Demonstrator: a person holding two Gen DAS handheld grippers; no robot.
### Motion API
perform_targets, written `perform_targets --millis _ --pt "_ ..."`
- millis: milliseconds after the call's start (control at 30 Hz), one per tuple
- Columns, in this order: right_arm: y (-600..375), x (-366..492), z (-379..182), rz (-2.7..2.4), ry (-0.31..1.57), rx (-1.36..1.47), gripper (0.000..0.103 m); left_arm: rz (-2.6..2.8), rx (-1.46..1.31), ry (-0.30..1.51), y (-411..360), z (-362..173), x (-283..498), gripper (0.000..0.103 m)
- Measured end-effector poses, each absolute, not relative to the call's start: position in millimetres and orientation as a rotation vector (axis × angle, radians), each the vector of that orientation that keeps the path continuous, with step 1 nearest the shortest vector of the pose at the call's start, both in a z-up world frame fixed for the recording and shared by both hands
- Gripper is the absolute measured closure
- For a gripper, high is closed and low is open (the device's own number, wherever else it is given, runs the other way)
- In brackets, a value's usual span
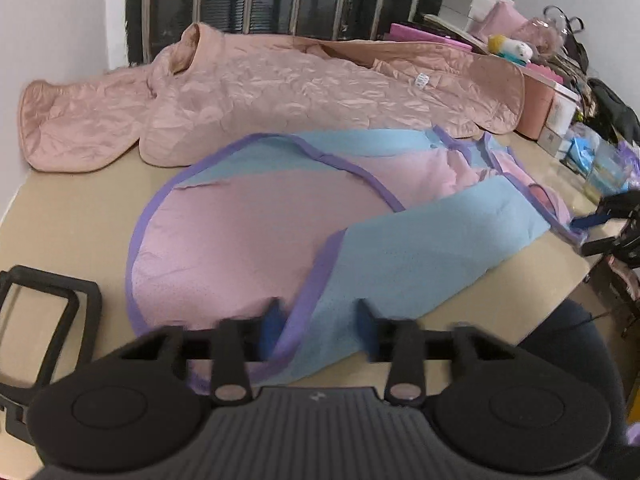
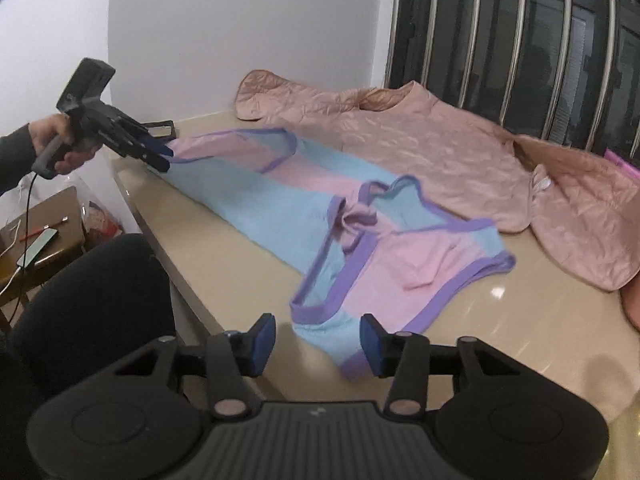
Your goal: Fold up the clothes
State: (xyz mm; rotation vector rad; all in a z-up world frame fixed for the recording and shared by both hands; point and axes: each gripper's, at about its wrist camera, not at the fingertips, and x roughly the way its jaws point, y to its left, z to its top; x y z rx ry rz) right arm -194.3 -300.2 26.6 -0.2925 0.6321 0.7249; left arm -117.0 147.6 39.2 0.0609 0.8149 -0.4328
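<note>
The garment point(image 2: 280, 200), a thin pink and blue knit with purple binding, lies spread on the beige table point(image 2: 224, 280), near its front edge. Behind it lies a quilted pink coat point(image 2: 460, 152), touching or a little overlapping its far side.

The left gripper point(image 1: 320, 316) has its fingers spread, and a purple hem with blue cloth lies between them. The right wrist view shows the tips at that end of the garment, but I cannot tell if they already press the cloth. The right gripper point(image 2: 318, 344) is also spread, with the blue and purple corner of the other end in the gap and not pinched.

The garment looks light, soft and limp. It probably sags and wrinkles when lifted, and one layer may slip away from the other. The purple binding seems thicker and firmer than the knit, so it is the better place to hold: one grip at each end, on the hem, taking both layers together. The straps point(image 2: 352, 216) near the right end are bunched and could catch in a fold. The table looks glossy, so I judge the cloth slides easily on it.
</note>
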Motion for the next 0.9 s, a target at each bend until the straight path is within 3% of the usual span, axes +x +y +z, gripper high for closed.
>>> perform_targets --millis 67,100,133,333,400,467,500,567,633,667,900 --pt "-305 -186 19 0.737 0.640 -0.227 0.074 -0.406 0.058 0.821 149 38 -116 0.099" --pt "-308 -180 19 0.746 0.644 -0.194 0.093 -0.406 0.057 0.822 149 39 -114 0.100" --pt "-308 -176 22 0.756 0.661 -0.179 0.100 -0.410 0.055 0.816 150 40 -113 0.101" --pt "-333 -126 56 0.678 0.601 -0.049 0.100 -0.412 0.015 0.780 157 49 -87 0.101" --pt "-335 -103 55 0.606 0.611 -0.020 0.099 -0.399 0.015 0.787 155 46 -78 0.100" --pt "-330 -87 45 0.506 0.643 -0.048 0.096 -0.366 0.033 0.799 154 45 -78 0.092" --pt "-326 -85 41 0.446 0.654 -0.075 0.089 -0.362 0.044 0.787 154 47 -83 0.088" --pt "-321 -90 38 0.376 0.652 -0.116 0.082 -0.354 0.058 0.766 157 51 -97 0.065" --pt "-323 -108 41 0.388 0.615 -0.100 0.062 -0.357 0.064 0.736 164 55 -114 0.063" --pt "-325 -117 44 0.398 0.599 -0.080 0.059 -0.350 0.057 0.735 168 55 -118 0.063" --pt "-343 -149 48 0.423 0.601 0.163 0.058 -0.298 0.021 0.756 181 50 -130 0.062"
